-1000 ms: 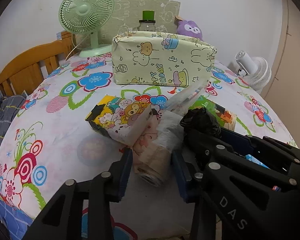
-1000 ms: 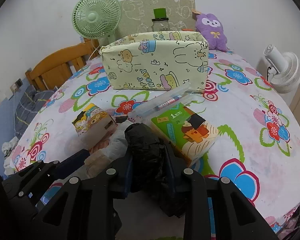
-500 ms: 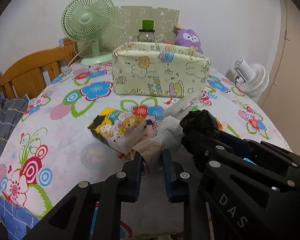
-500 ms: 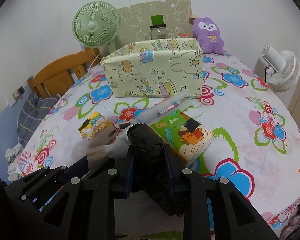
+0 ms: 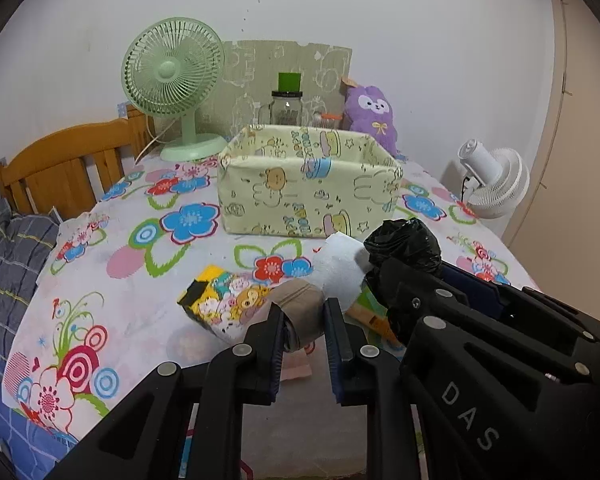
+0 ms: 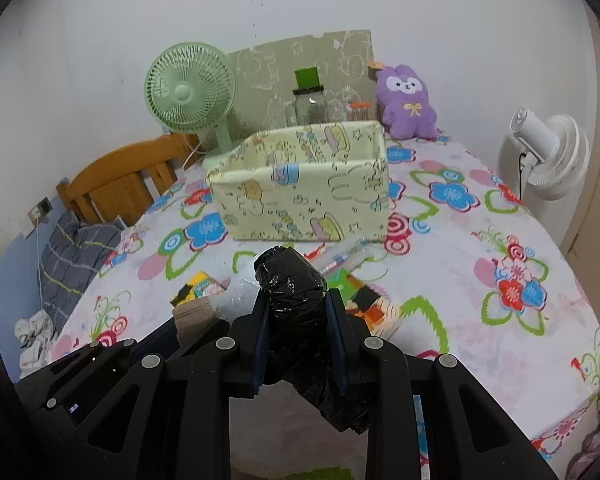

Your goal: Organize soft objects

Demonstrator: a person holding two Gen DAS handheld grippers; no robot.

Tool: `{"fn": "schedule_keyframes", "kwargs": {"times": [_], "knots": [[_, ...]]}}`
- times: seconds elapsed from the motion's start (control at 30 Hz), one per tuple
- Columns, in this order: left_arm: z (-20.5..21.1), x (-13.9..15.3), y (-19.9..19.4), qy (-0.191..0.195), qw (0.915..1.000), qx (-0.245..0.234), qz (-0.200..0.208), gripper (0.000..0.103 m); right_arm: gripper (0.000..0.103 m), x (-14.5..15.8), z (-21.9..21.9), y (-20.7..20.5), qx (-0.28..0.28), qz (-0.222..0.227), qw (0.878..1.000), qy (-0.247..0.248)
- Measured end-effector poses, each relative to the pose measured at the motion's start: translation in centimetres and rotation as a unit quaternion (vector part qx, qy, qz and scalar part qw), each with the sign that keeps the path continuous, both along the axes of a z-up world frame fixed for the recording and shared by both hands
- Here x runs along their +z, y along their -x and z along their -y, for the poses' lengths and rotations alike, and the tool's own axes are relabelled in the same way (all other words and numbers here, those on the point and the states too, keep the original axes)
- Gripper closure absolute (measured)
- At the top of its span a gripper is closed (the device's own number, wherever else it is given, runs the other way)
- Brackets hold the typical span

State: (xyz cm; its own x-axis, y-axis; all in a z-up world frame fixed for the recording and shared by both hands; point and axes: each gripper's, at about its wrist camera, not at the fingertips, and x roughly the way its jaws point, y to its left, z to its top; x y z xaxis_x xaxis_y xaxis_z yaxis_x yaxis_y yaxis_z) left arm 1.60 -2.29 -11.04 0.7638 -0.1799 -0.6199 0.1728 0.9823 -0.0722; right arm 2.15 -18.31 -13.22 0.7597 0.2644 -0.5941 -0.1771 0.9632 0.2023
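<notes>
Left jaws (image 5: 305,311) clamp beige roll (image 5: 300,309) | right jaws (image 6: 297,312) clamp black bag (image 6: 292,280) | pen case (image 6: 342,255) right-view only

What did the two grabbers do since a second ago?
The left gripper closed on the brown-and-white roll and lifted it off the table. The right gripper kept its hold on the black bag bundle and rose too. The cartoon fabric box, the colourful tissue pack and the green fan stayed put.

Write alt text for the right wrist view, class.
The right gripper clamps a black bag above a floral table. A yellow fabric bin stands open behind it, with a green fan and purple plush beyond.
</notes>
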Motion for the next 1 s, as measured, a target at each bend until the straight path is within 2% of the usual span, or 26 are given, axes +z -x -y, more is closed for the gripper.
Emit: {"fn": "schedule_keyframes", "kwargs": {"times": [1.0], "knots": [[1.2,7.7,-0.8,0.003,0.997,-0.004,0.077,0.086,0.073,8.2,1.2,-0.3,-0.018,0.071,0.997,-0.001]]}}
